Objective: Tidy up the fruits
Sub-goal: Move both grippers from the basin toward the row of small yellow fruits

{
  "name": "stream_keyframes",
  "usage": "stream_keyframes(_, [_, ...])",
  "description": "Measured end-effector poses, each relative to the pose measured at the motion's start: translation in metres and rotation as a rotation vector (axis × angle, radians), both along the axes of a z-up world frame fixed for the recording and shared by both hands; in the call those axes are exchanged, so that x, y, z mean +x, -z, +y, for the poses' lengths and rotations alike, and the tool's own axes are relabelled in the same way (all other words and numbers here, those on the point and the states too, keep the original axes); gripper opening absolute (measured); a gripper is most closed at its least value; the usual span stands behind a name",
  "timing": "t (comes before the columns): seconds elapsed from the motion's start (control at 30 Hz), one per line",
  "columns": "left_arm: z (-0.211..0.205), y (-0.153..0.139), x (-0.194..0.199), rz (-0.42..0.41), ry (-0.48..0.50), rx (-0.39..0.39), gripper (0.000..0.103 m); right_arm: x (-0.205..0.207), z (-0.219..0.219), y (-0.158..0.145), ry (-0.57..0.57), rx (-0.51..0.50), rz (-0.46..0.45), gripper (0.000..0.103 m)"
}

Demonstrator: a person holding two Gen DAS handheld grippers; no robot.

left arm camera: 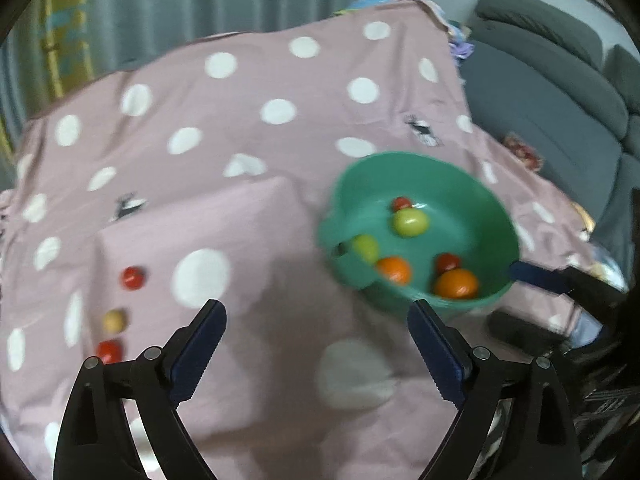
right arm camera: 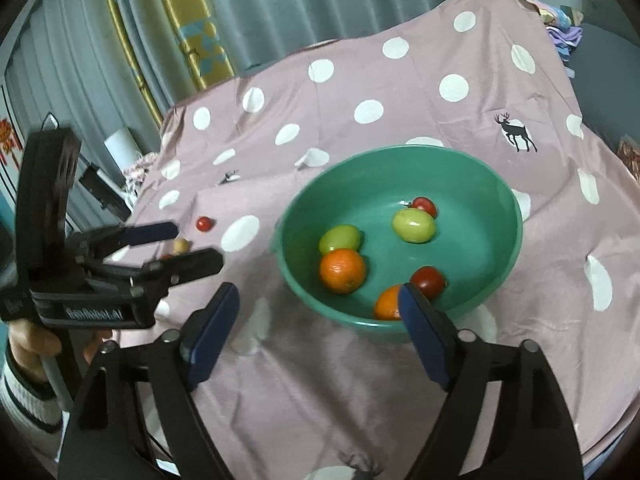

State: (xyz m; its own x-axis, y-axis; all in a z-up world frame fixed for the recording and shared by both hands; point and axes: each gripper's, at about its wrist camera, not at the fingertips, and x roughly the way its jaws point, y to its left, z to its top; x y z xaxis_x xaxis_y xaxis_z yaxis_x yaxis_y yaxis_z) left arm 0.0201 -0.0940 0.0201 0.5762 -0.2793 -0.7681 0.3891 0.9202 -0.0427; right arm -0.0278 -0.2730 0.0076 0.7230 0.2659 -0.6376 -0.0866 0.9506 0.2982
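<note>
A green bowl [left arm camera: 420,160] [right arm camera: 400,154] sits on the pink dotted cloth and holds two oranges [right arm camera: 342,271], two green fruits [right arm camera: 414,225] and two small red ones [right arm camera: 427,282]. Left of the bowl, a red fruit [left arm camera: 133,278] [right arm camera: 205,223], a yellowish one [left arm camera: 114,320] [right arm camera: 181,245] and another red one [left arm camera: 109,351] lie loose on the cloth. My left gripper [left arm camera: 316,308] [right arm camera: 196,245] hangs open over the cloth between bowl and loose fruits, holding nothing. My right gripper [right arm camera: 318,294] is open and empty at the bowl's near rim.
The cloth [right arm camera: 400,380] covers a table that drops off at the right and far edges. A grey sofa [left arm camera: 540,92] stands to the right, curtains [right arm camera: 260,8] behind. A hand in a striped sleeve [right arm camera: 24,384] holds the left gripper's handle.
</note>
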Motion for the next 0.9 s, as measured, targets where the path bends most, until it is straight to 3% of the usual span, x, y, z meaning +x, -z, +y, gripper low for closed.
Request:
stream_keyframes(0.23, [0.038,0.011,-0.023,0.019,-0.086,0.025,0.095,-0.008,0.017,-0.004,-0.025,0.052,0.006,0.087])
stream_keyframes(0.47, [0.067,0.016,-0.042,0.056,-0.115,-0.031,0.098,-0.011,0.035,-0.005,-0.058,0.034,0.019,0.088])
stream_keyframes(0.63, [0.112,0.015,-0.056,0.085,-0.138,-0.215,0.098,-0.014,0.048,-0.004,-0.089,0.01,0.032,0.088])
stream_keyframes(0.73, [0.153,0.0,-0.069,0.003,-0.203,-0.369,0.099,-0.012,0.057,-0.003,-0.108,0.001,0.039,0.088])
stream_keyframes(0.9, [0.196,-0.017,-0.085,-0.115,-0.281,-0.512,0.102,-0.006,0.072,0.001,-0.138,0.008,0.053,0.088])
